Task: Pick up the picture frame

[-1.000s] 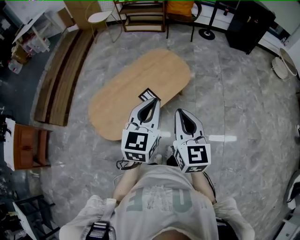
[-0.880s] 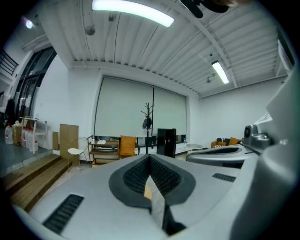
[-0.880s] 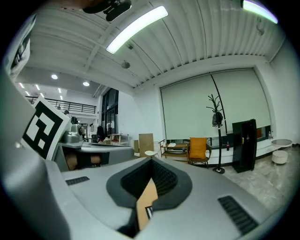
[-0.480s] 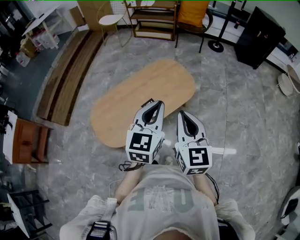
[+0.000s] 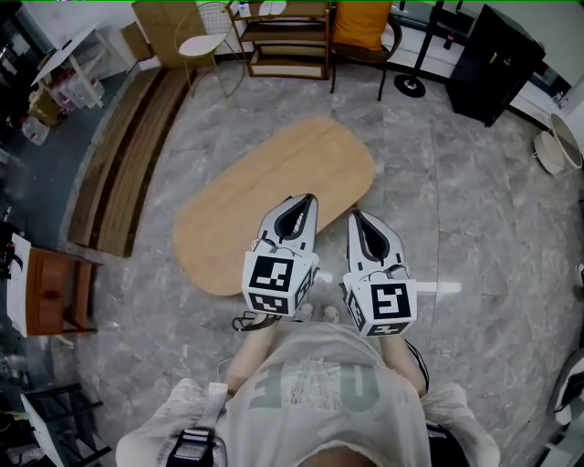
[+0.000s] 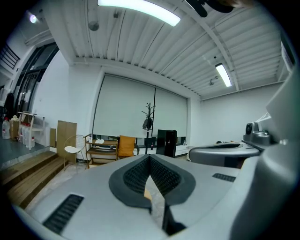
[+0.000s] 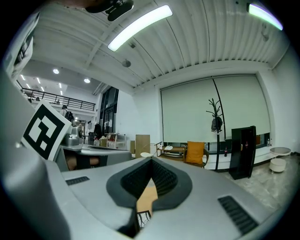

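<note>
left gripper (image 5: 307,198) and right gripper (image 5: 355,216) pinched closed, empty, over the table (image 5: 237,205), picture frame (image 7: 143,217) maybe just a corner in right gripper view, hidden overhead, long axis unclear

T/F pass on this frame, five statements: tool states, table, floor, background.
1. The left tool has its jaws together, empty. True.
2. The right tool holds an object. False: its jaws are together on nothing.
3. The table is oval and wooden. True.
4. The table stands on carpet. False: the floor is grey marbled tile.
5. A chair with an orange cushion stands beyond the table. True.
</note>
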The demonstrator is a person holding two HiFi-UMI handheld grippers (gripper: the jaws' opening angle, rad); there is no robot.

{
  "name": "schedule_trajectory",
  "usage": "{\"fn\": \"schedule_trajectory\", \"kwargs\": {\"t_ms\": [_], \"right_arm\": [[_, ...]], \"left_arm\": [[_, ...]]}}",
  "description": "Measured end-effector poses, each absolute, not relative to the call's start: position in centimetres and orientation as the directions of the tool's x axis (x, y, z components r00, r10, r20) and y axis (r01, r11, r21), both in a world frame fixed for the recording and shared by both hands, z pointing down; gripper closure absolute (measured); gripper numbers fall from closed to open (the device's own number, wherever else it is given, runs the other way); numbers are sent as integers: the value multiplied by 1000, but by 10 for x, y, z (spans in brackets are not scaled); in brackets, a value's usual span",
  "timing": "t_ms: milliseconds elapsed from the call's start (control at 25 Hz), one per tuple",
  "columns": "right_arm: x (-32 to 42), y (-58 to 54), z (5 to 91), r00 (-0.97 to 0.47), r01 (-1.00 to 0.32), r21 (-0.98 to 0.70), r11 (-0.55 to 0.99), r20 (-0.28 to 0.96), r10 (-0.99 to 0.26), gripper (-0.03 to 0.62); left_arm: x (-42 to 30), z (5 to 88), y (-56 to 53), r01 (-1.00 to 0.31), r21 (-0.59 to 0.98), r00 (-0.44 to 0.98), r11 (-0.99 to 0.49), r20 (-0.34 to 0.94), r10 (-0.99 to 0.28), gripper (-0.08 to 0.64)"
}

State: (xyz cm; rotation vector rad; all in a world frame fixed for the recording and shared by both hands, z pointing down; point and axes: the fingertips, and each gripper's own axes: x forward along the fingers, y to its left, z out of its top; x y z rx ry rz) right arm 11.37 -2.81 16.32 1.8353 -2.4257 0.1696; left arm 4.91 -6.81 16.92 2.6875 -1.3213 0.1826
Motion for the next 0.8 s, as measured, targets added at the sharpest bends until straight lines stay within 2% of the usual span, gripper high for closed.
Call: {"fn": "schedule_trajectory", "kwargs": {"t_ms": [360, 600, 800], "right_arm": [[117, -45, 169, -279, -960, -15, 281, 155, -948, 588], [107, -65, 231, -305, -952, -80, 295, 262, -915, 588], [101, -90, 289, -346, -938, -110, 328, 299, -890, 588]], "left_arm": [[44, 189, -79, -816, 64, 573, -575, 220, -789, 552], [17, 254, -87, -840, 98, 533, -534, 336, -776, 552], [7, 309, -109, -848, 99, 518, -520, 359, -776, 552]]}}
